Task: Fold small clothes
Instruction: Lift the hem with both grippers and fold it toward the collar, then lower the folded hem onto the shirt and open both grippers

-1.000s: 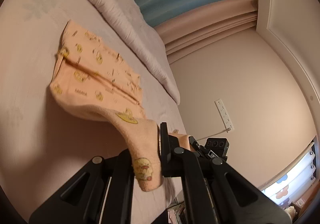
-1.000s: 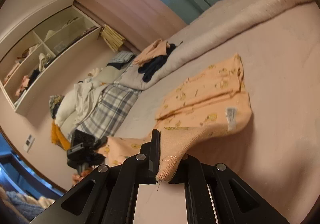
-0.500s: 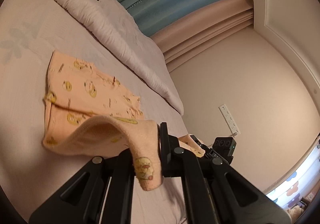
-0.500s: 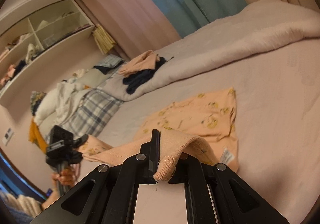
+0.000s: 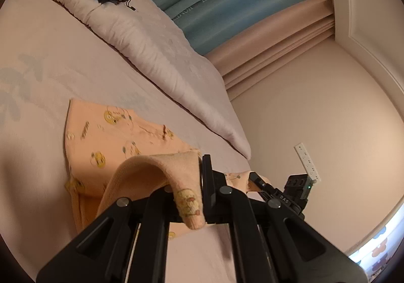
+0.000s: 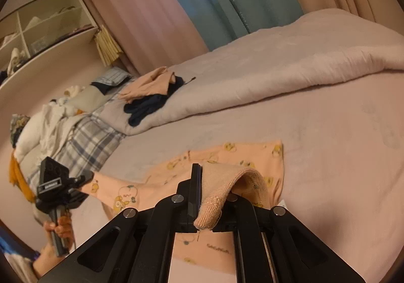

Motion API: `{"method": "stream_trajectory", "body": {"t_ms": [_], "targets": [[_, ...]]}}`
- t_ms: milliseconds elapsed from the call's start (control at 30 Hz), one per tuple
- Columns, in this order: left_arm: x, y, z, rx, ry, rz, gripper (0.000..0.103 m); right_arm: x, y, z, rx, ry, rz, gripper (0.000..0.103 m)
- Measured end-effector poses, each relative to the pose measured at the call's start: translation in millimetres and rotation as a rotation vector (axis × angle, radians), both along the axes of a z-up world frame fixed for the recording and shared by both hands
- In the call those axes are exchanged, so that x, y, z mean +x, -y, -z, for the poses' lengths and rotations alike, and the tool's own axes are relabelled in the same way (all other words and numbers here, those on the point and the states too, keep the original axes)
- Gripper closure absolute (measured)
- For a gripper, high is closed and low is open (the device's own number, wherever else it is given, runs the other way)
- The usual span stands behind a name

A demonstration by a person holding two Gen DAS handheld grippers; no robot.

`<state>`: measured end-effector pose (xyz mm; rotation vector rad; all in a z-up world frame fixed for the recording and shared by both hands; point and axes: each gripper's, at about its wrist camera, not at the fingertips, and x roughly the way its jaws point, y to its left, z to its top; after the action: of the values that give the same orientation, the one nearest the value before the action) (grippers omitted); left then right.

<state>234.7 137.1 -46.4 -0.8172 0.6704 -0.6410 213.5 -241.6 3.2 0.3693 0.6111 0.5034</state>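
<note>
A small peach garment (image 5: 106,136) with yellow cartoon prints lies partly folded on the pink bed sheet (image 5: 45,60). My left gripper (image 5: 189,197) is shut on one edge of it, which curls up over the fingers. My right gripper (image 6: 209,207) is shut on the opposite ribbed edge of the peach garment (image 6: 242,156), lifted above the rest. Each gripper shows in the other's view: the right gripper (image 5: 267,187) at the right, the left gripper (image 6: 83,179) at the left, with cloth stretched between them.
A rolled pale quilt (image 5: 151,45) runs along the far side of the bed, with dark and peach clothes (image 6: 151,96) piled on it. A plaid blanket and more laundry (image 6: 75,136) lie at the left. Curtains (image 6: 202,5), a shelf (image 6: 38,38) and a wall (image 5: 315,111) surround the bed.
Both grippers have carried the held edge forward and lower over the garment, so the fold lies flatter and the cloth between them hangs closer to the bed.
</note>
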Motion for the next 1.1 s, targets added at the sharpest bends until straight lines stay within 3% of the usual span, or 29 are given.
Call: {"method": "stream_trajectory", "body": {"t_ms": [300,833,967,1067,1100], "targets": [[47.5,-9.3,11.5,0.030,-0.039,-0.044,0.102,45.3,-16.6,15.1,-0.051,-0.042,0.027,0.096],[128.7,-12.0,93.3,0.131,-0.312,-0.138,0.100,132.8,-26.3,73.6,-0.155,-0.298,0.160,0.096],[135.2,-36.1,107.5,0.109,-0.388,-0.211,0.089,140.7,-11.1,96.2,-0.084,-0.408,0.229,0.096],[128.3,-59.4,100.6,0.137,-0.384,-0.263,0.086,133.1,4.3,92.9,-0.046,-0.399,0.240,0.096],[124.1,-66.3,96.2,0.164,-0.378,-0.287,0.076,130.0,9.9,88.5,-0.053,-0.390,0.253,0.094]]}}
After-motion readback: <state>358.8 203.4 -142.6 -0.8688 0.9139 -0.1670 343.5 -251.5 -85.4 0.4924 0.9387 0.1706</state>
